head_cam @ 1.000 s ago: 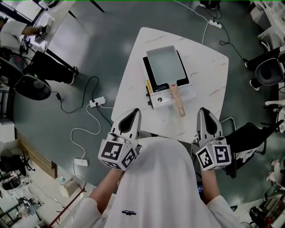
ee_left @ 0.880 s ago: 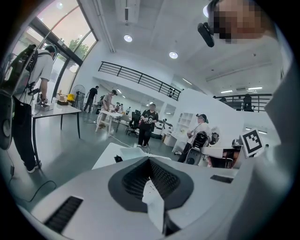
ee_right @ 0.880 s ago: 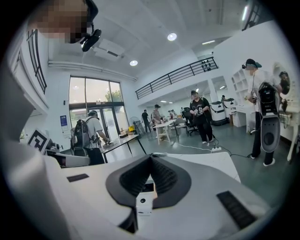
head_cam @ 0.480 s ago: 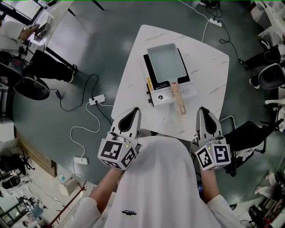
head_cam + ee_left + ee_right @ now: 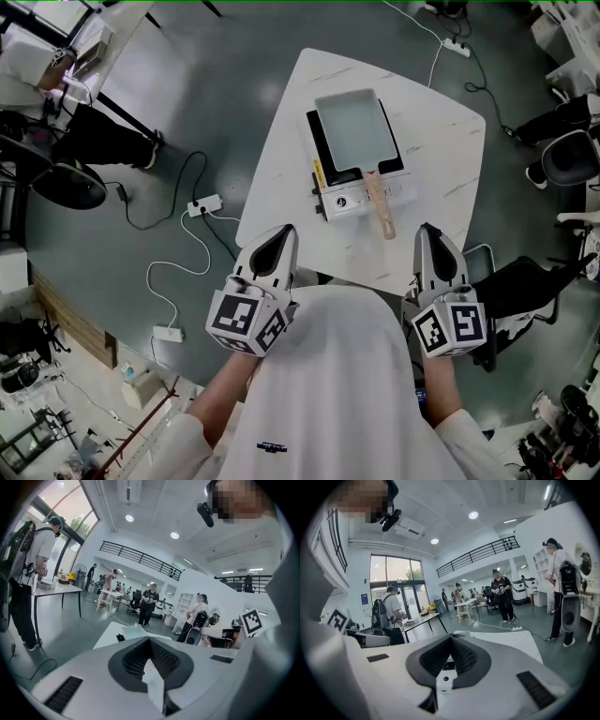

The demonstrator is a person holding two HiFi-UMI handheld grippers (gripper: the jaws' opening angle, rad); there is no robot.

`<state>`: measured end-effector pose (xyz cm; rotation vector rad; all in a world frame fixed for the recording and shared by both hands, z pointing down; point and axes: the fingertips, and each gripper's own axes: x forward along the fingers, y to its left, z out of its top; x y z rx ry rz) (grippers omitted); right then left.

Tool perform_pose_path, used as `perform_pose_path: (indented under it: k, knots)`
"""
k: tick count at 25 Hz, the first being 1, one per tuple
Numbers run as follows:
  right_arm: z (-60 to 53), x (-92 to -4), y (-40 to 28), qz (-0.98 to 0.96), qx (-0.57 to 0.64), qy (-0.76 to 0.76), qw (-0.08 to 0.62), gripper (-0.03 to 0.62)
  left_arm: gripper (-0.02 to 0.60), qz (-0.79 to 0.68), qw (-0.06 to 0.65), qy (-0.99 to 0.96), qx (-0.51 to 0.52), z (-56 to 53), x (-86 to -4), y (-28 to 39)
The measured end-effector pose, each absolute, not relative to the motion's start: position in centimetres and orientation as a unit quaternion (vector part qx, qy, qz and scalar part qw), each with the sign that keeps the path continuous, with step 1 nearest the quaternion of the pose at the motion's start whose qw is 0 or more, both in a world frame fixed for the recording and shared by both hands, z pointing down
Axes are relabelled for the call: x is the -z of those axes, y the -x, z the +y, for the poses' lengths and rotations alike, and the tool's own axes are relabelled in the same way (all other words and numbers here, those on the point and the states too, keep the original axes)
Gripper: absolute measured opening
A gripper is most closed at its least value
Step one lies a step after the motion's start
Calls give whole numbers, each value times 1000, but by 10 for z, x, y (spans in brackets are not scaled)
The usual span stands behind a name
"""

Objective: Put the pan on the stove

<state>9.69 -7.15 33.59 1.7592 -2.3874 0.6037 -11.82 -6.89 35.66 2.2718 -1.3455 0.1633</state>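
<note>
The rectangular grey metal pan with a wooden handle sits on top of the black-topped portable stove, which stands on a white marbled table. Nearer me than the stove, my left gripper and right gripper are both closed and empty.

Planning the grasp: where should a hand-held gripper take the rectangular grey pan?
Probably the free end of the wooden handle, from the near side: it juts past the white portable stove toward the right hand-held gripper, and the pan body looks too wide.
</note>
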Motion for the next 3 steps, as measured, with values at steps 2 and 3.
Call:
perform_pose_path:
  k: [2,3]
  knots:
    - [-72,-336,-94,-788,-198,-579,58,3,3,-493,245,-832,-60,-69,-357,120]
    - [-73,-337,-92,-789,-197,-579,58,3,3,-494,245,-832,-60,-69,-357,121]
